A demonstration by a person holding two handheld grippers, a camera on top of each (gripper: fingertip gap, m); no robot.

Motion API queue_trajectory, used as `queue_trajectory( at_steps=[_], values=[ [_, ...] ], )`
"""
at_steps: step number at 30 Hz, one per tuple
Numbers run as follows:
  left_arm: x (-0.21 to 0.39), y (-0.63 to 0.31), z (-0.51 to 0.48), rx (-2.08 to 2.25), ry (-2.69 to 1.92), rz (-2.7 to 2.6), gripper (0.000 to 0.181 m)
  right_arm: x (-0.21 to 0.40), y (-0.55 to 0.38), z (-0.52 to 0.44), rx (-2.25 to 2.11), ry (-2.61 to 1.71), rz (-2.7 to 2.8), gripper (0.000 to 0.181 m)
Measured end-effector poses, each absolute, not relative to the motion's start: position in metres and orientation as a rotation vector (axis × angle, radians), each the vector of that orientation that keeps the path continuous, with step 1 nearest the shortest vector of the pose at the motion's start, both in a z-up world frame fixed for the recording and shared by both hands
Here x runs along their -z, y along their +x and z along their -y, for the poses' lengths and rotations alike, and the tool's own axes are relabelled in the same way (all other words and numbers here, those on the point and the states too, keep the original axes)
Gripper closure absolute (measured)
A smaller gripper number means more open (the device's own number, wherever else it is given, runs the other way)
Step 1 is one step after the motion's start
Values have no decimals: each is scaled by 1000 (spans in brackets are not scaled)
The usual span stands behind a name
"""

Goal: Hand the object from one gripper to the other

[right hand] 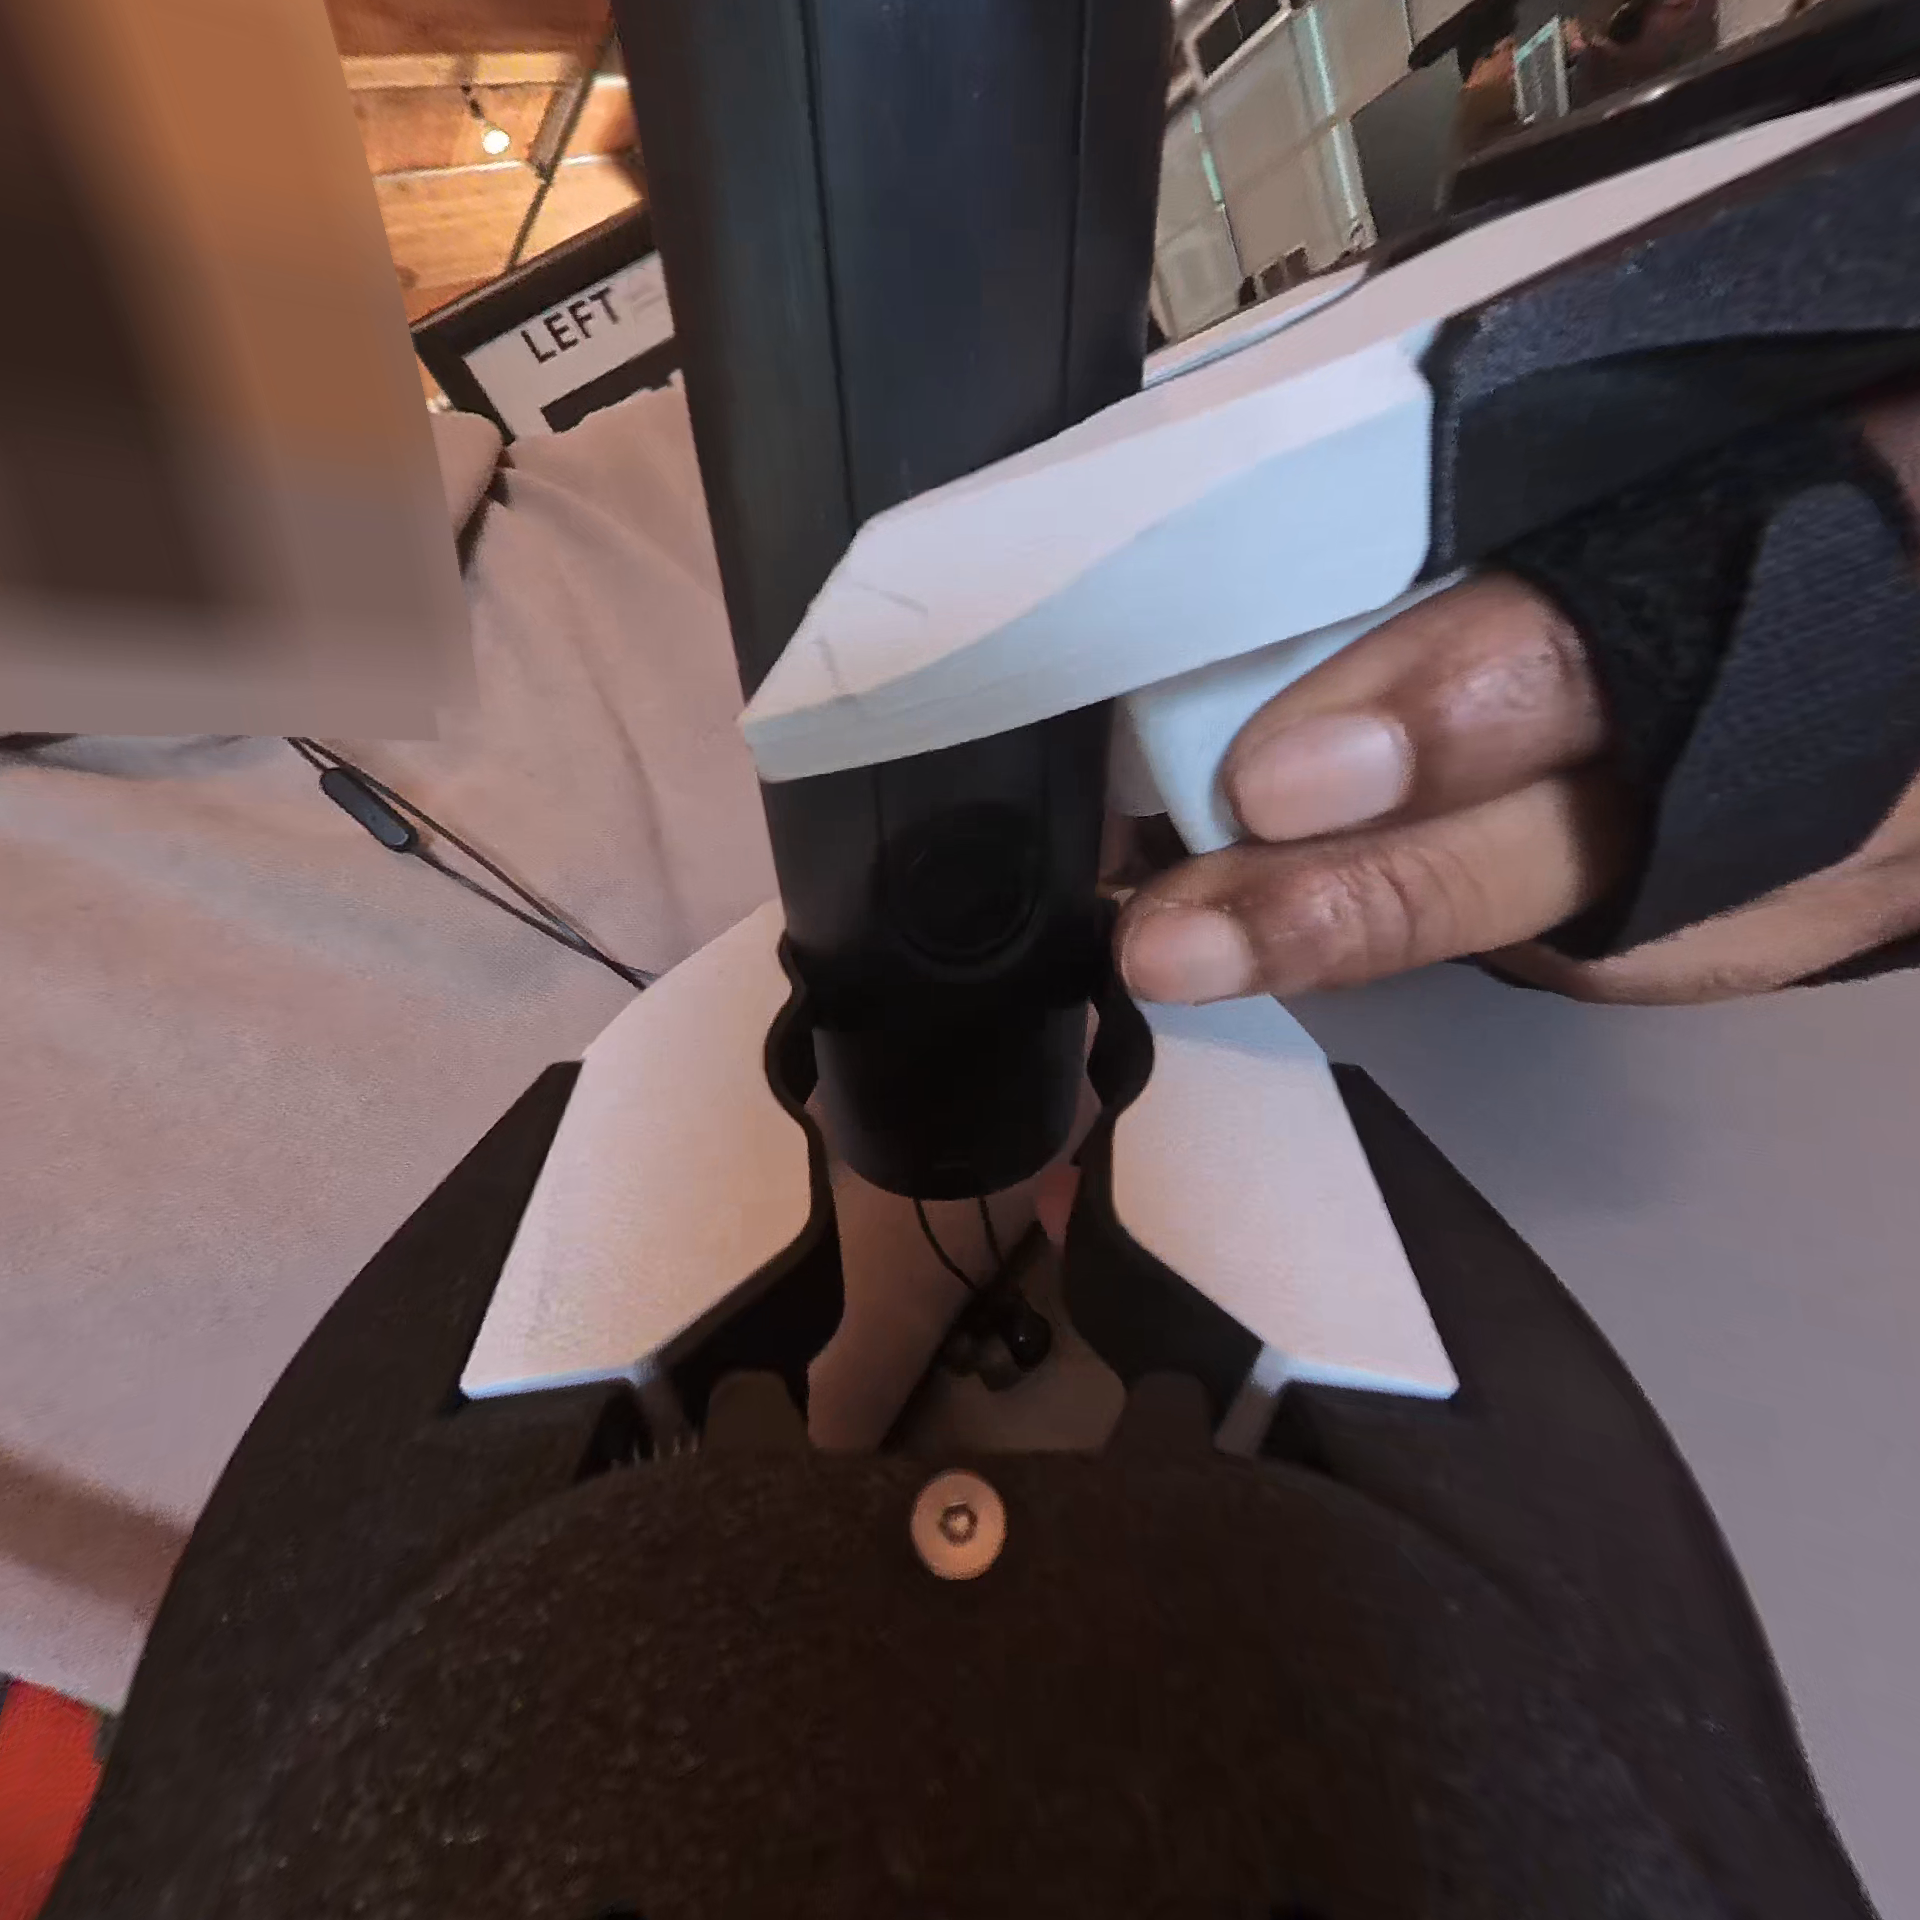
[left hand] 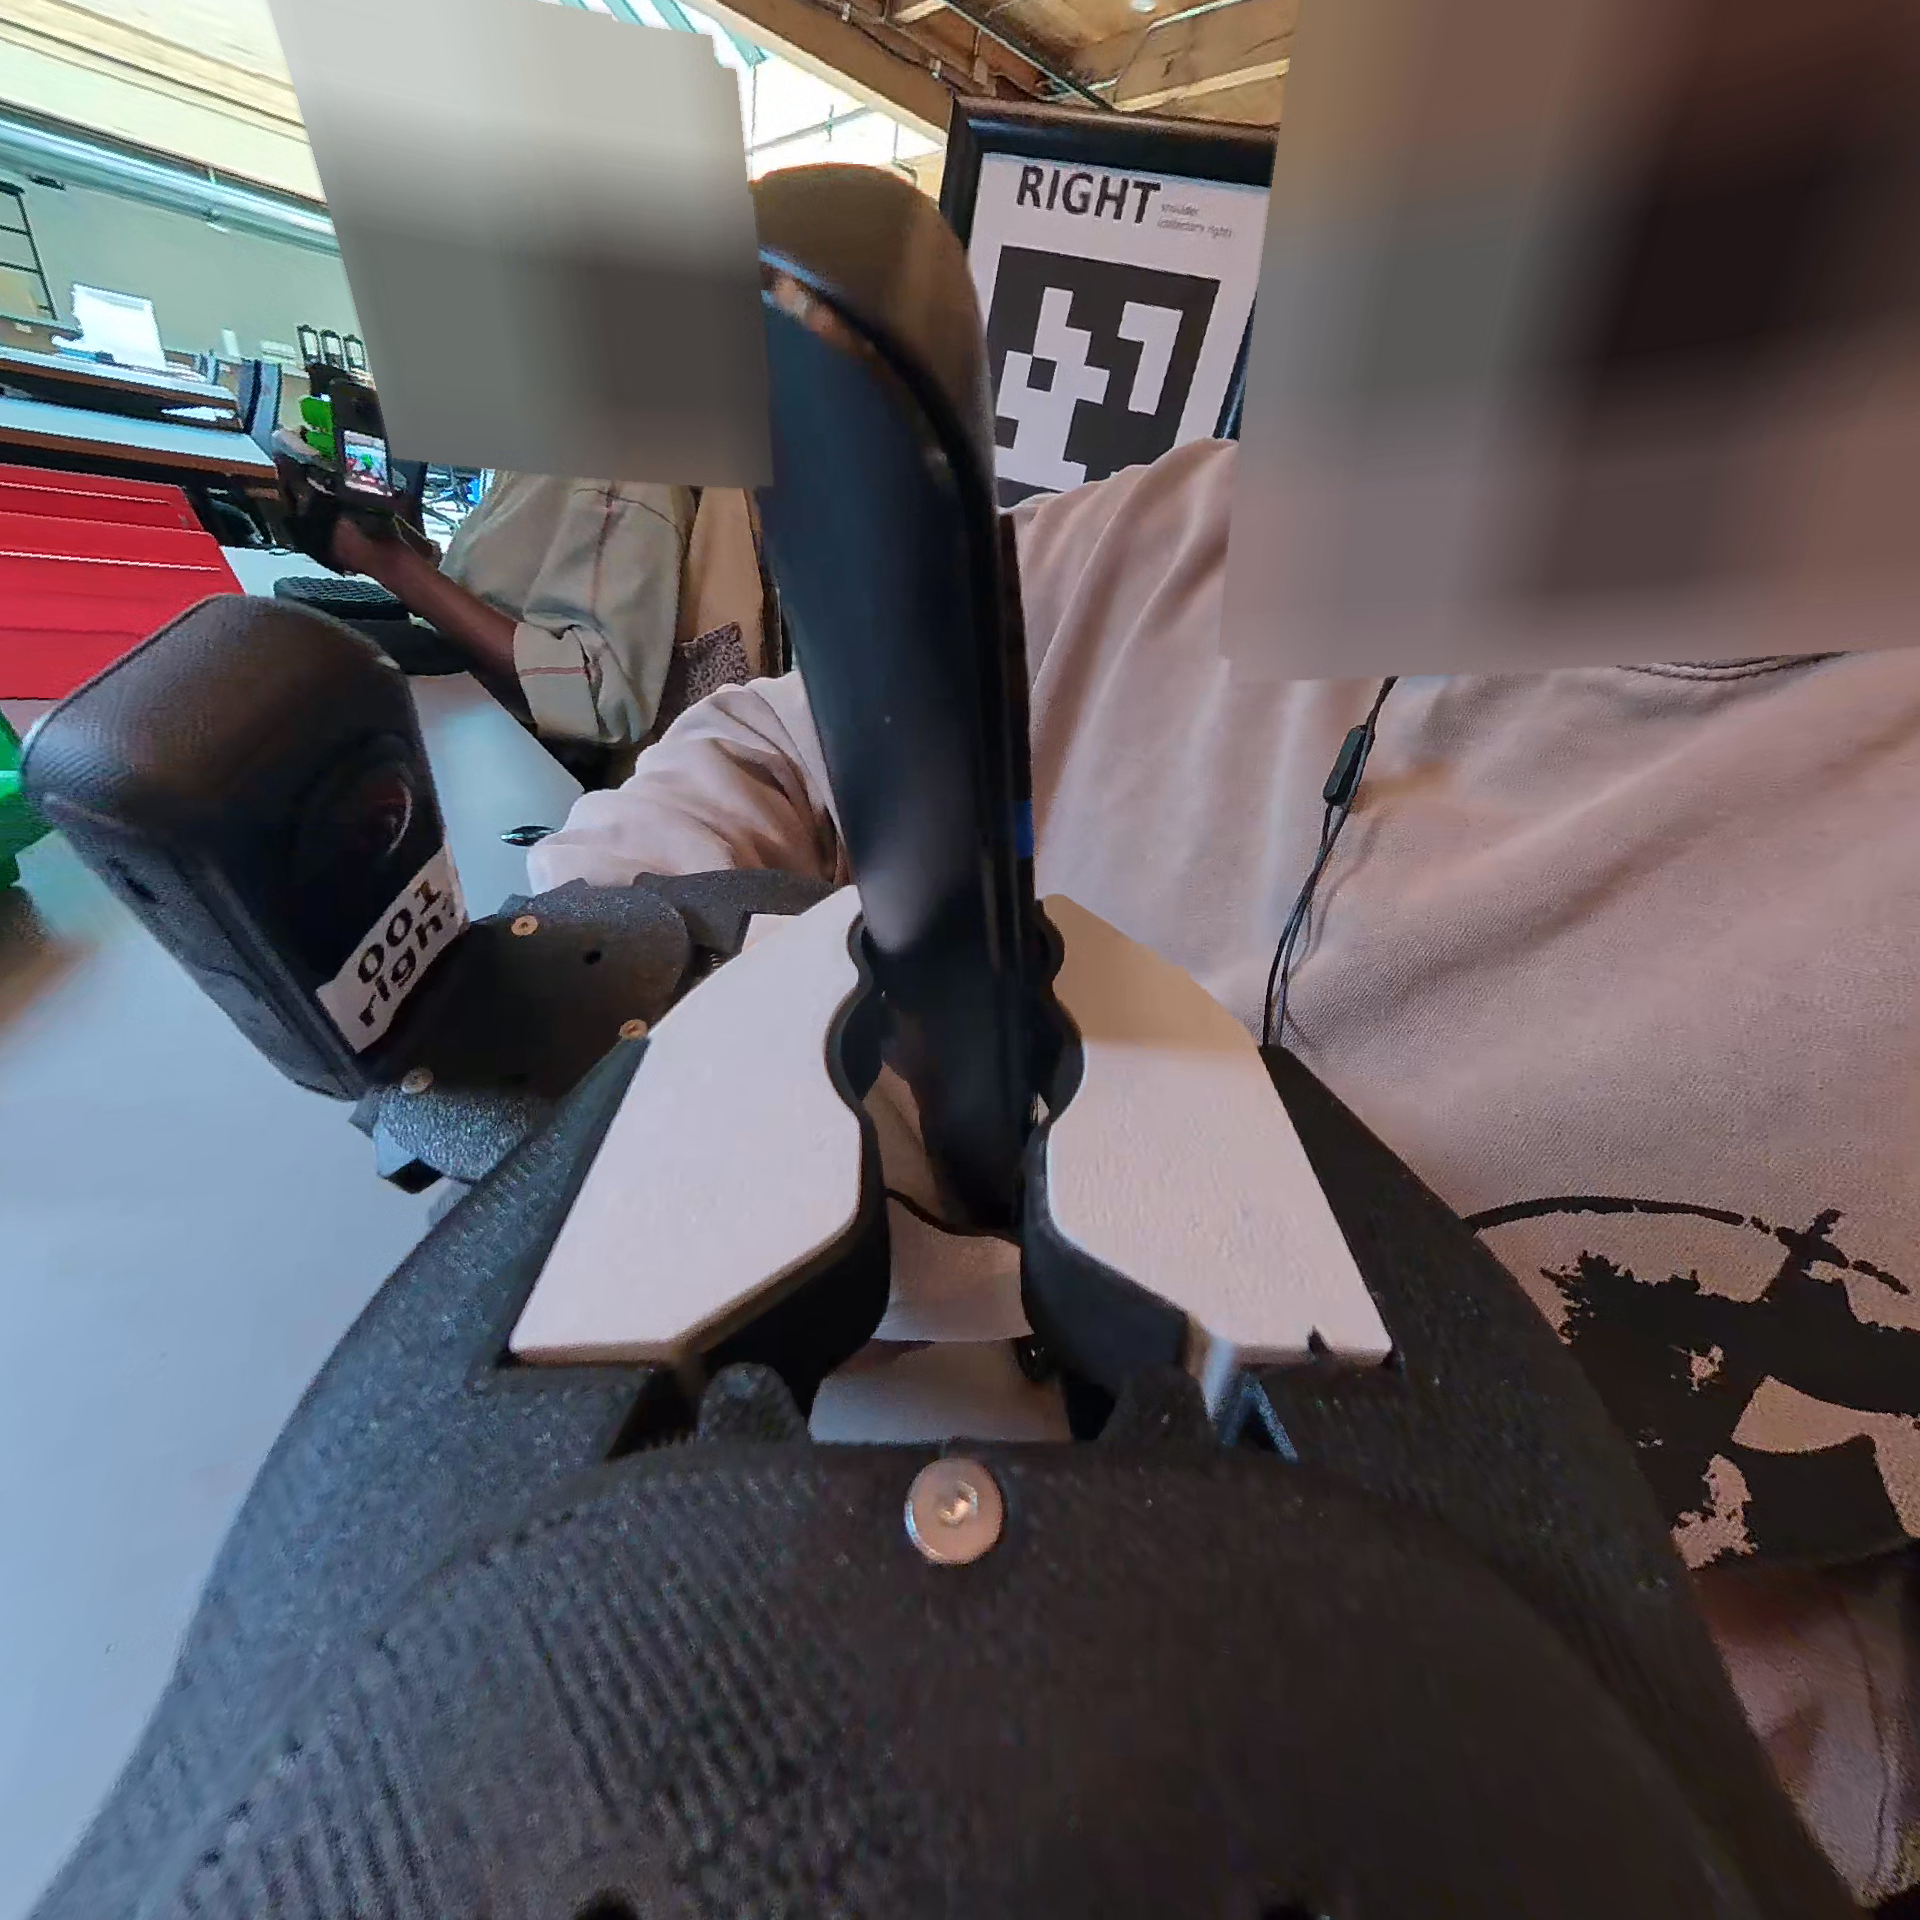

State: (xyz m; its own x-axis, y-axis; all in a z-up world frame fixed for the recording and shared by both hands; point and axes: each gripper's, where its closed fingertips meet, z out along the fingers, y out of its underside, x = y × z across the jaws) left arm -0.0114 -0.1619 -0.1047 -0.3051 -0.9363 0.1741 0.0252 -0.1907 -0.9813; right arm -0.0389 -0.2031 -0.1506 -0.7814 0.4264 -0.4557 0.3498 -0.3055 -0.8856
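A long black object (left hand: 914, 665) stands between the jaws of both grippers at once: the left gripper (left hand: 951, 1049) is closed tight on its lower part, and the right gripper (right hand: 951, 1049) is closed around its rounded bottom end, just below the left one's white finger (right hand: 1091, 561). Its long axis runs straight out from each pair of jaws, rising past them. Beneath lies a pale grey table (left hand: 156, 1195), in a workshop room.

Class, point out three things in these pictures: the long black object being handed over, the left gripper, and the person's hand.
black object (left hand: 894, 623): left wrist view, middle of its shaft.
left gripper (left hand: 951, 1081): left wrist view, midway between its fingertips.
hand (right hand: 1392, 831): right wrist view, on its fingers.
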Motion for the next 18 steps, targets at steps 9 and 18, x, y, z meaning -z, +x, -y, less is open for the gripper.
queue_trajectory(
  at_steps=[9,18],
  values=[
    [99,-45,63,1025,-1413,-748,125,166,-81,81,-1287,-1389,1398,131],
    [115,-45,51,745,-1527,-777,138,188,-84,55,-930,-1515,1324,131]
  ],
)
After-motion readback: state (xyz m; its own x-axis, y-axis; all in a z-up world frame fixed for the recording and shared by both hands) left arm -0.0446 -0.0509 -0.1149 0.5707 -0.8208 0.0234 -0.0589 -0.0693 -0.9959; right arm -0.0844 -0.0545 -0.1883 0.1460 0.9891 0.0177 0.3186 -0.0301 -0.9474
